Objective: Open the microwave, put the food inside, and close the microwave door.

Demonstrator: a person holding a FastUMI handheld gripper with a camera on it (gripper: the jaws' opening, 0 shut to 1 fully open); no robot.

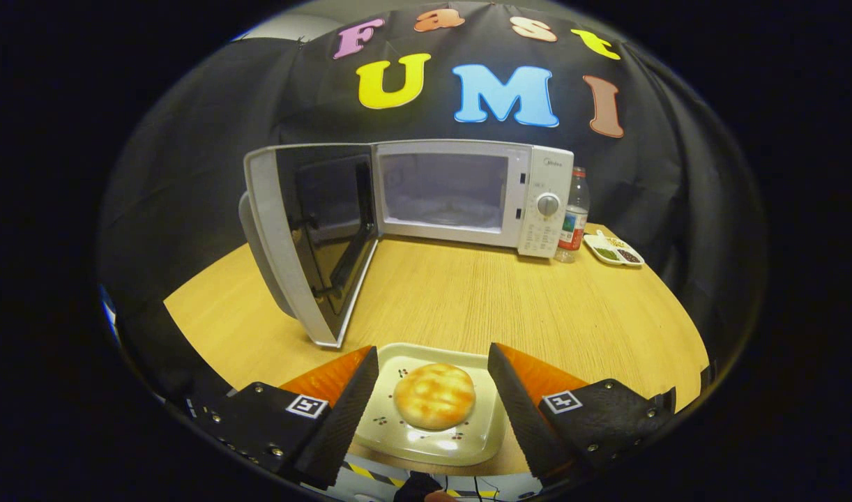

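A white microwave (468, 195) stands at the far side of the wooden table (503, 300), its door (314, 237) swung wide open to the left, showing the bare cavity (443, 189). Close to me, a round golden flatbread (434, 395) lies on a pale square plate (405, 436) at the table's near edge. My gripper (433, 355) is open, with one finger on each side of the plate. The plate sits between the fingers, and neither finger presses on it or on the bread.
A plastic bottle (574, 216) with a red cap stands right of the microwave. A small white divided dish (613, 249) with bits of food lies beside it. The open door juts out over the left half of the table.
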